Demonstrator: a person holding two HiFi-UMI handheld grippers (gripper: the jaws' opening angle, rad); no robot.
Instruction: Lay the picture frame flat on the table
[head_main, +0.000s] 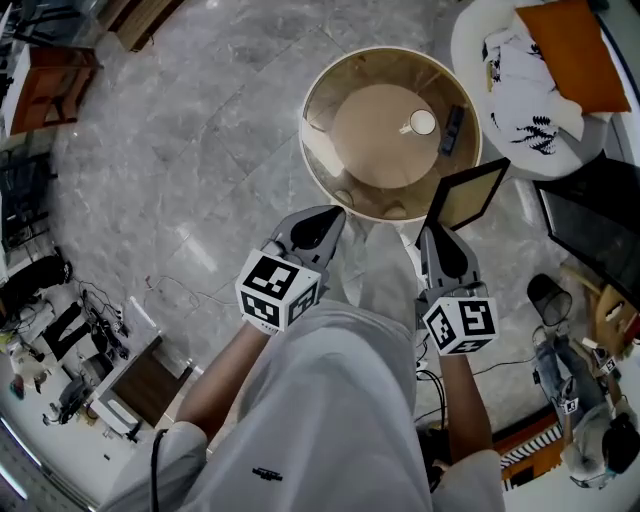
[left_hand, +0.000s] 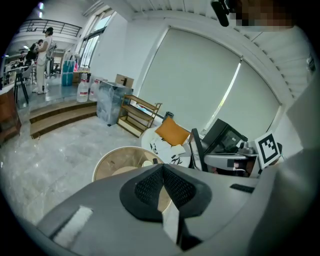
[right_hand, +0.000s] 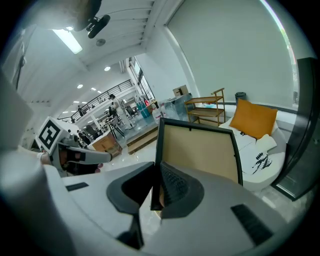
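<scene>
The picture frame (head_main: 468, 194), black-edged with a tan backing, is held in the air over the near right rim of the round glass table (head_main: 330, 180). My right gripper (head_main: 440, 236) is shut on its lower left corner; in the right gripper view the frame (right_hand: 200, 150) rises upright from the jaws. The left gripper (head_main: 320, 222) hangs shut and empty at the table's near edge, and its closed pads (left_hand: 162, 187) show in the left gripper view with the table (left_hand: 117, 162) beyond.
On the table lie a white cup (head_main: 422, 122) and a dark remote (head_main: 452, 130). A white armchair (head_main: 520, 120) with an orange cushion (head_main: 572, 50) stands at the right, beside a black monitor (head_main: 595, 225). Cables and equipment (head_main: 70, 350) crowd the left floor.
</scene>
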